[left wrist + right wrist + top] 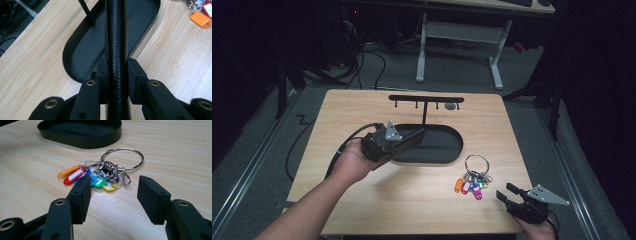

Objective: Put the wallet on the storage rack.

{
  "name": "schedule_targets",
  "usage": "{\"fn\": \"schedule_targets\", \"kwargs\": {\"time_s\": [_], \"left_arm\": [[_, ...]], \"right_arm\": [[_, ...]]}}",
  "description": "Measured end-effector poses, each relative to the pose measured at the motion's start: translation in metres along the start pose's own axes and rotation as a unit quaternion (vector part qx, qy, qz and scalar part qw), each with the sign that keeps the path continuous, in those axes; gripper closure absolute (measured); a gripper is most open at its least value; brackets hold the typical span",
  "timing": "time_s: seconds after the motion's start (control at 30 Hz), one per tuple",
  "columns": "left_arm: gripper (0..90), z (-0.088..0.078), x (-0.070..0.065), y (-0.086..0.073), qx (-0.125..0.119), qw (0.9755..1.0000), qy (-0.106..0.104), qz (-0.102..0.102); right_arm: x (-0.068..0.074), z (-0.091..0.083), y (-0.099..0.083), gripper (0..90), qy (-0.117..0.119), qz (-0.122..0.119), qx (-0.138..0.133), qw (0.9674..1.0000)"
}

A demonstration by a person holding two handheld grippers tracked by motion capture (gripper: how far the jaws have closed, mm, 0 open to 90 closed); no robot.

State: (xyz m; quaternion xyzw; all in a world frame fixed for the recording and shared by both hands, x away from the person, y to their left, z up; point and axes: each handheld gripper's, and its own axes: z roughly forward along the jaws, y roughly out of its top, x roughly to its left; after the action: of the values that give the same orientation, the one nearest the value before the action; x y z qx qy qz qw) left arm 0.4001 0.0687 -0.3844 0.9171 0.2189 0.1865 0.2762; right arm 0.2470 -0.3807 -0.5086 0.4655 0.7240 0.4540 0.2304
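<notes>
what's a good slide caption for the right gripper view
Open right gripper poised just short of a key ring with coloured tags on the wooden table.

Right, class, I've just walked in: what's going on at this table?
A person works with two hand-held grippers. The left gripper is shut on a black textured wallet, holding it over the black oval tray of a key stand. The right gripper, open, points at a key ring with coloured tags lying on the table.

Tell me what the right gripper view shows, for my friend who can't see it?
A big metal ring of keys with colourful tags lies on a wooden table, just beyond the open black jaws of the right hand-held gripper, which touch nothing. Farther back sits a black oval tray.
</notes>
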Motion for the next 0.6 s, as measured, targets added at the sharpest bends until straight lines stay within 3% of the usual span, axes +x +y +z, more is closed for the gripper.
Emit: {"fn": "schedule_targets", "kwargs": {"time_s": [0.33, 0.4, 0.47, 0.6], "left_arm": [[74.4, 0.014, 0.003, 0.005, -0.005, 1.0000, -0.004, 0.005], [74.4, 0.016, 0.003, 0.007, -0.006, 0.9999, -0.004, 0.012], [74.4, 0.020, 0.003, 0.012, -0.006, 0.9994, 0.003, 0.035], [74.4, 0.024, 0.004, 0.019, -0.012, 0.9988, 0.003, 0.047]], "right_arm": [[-0.002, -0.007, -0.004, 45.2, -0.008, 0.008, -0.003, 0.9999], [-0.002, -0.007, -0.004, 45.2, -0.009, 0.008, -0.002, 0.9999], [-0.002, -0.007, -0.004, 45.3, -0.011, 0.008, -0.002, 0.9999], [-0.002, -0.007, -0.005, 45.5, -0.012, 0.009, 0.000, 0.9999]]}}
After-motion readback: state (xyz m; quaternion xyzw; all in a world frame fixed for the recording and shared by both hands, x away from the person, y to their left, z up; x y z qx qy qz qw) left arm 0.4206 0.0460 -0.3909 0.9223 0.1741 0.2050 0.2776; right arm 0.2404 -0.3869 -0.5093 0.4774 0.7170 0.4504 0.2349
